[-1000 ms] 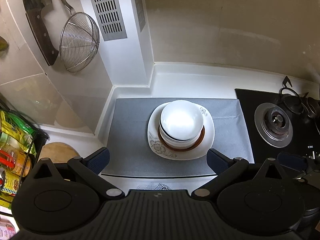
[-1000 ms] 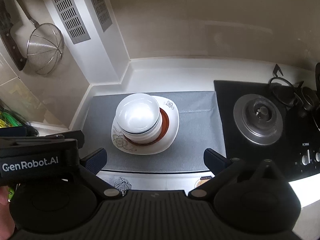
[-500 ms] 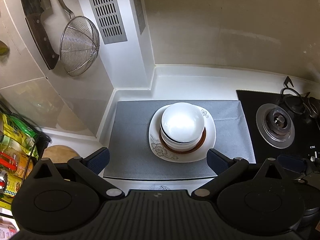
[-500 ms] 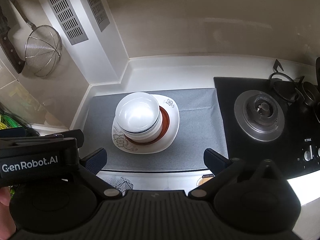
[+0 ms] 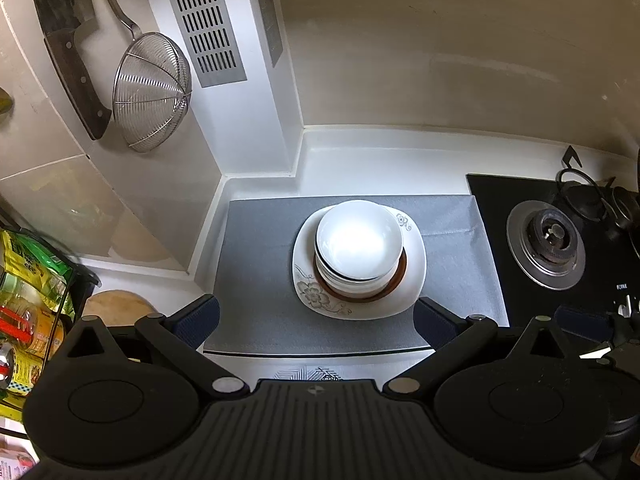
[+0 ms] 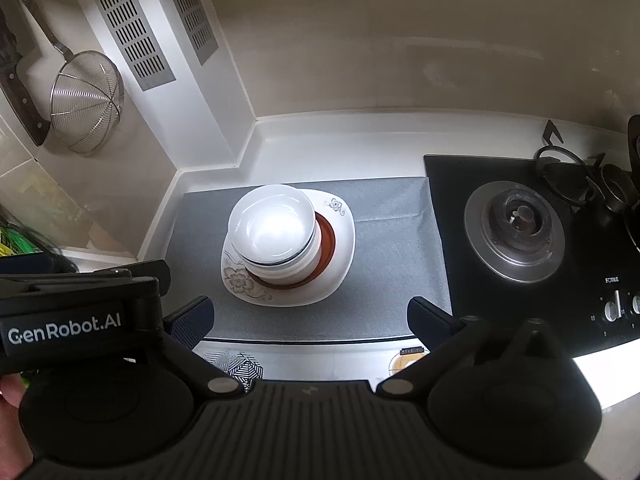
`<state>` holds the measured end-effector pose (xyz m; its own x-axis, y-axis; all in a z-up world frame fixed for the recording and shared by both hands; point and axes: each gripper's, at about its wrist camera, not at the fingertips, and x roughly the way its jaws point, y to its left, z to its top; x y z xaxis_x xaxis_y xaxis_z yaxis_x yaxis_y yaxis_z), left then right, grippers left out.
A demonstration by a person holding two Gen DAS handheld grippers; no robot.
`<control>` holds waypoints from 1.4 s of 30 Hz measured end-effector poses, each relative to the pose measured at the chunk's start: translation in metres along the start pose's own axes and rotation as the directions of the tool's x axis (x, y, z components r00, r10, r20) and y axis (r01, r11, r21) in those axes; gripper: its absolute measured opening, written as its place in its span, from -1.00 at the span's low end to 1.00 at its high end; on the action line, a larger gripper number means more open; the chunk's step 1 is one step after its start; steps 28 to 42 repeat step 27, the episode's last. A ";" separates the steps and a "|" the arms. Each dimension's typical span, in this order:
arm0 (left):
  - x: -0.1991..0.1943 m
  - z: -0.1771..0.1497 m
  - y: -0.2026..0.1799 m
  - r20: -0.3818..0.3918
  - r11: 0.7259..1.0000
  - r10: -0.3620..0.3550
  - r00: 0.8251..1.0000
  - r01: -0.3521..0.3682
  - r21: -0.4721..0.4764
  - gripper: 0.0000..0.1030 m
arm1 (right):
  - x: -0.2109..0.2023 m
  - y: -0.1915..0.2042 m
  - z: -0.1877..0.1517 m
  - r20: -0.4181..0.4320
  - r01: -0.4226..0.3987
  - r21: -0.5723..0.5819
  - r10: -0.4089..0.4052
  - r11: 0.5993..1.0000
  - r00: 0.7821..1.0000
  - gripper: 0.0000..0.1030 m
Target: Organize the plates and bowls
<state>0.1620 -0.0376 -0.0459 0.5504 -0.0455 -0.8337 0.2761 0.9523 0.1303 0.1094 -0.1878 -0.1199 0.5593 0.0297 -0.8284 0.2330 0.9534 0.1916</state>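
Over the last second both views have drawn slightly up and back from the white worktop (image 5: 400, 160), while the crockery itself has not shifted: a stack of glossy white round bowls (image 5: 358, 240) sits nested inside a shallow reddish-brown dish (image 5: 401, 270), which rests on a white rounded-square plate with a grey flower print (image 5: 316, 296), all centred on the grey rectangular mat (image 5: 256, 264). The left tool (image 5: 316, 322) hangs above and short of the plate with its fingers spread wide and nothing between them; the right tool (image 6: 310, 318) is likewise spread and empty, well clear of the pile. With everything gathered into one tidy tower and neither tool touching it, the sorting looks finished or nearly so, and the retreat reads as a final pull-away. The black gas hob (image 6: 516, 228) lies just beside the mat's right edge, and a steel mesh strainer (image 5: 150, 90) hangs on the wall to the left.
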 end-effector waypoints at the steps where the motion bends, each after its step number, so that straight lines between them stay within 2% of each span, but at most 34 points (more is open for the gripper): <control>1: 0.000 0.000 0.000 -0.003 1.000 -0.001 1.000 0.001 0.003 0.99 | 0.000 0.000 -0.001 -0.002 0.001 0.001 -0.001 1.000 1.000 0.99; 42: 0.001 -0.015 0.020 0.004 0.999 -0.020 1.000 0.020 0.026 0.99 | 0.001 0.020 -0.016 -0.028 -0.015 -0.003 0.015 1.000 1.000 0.99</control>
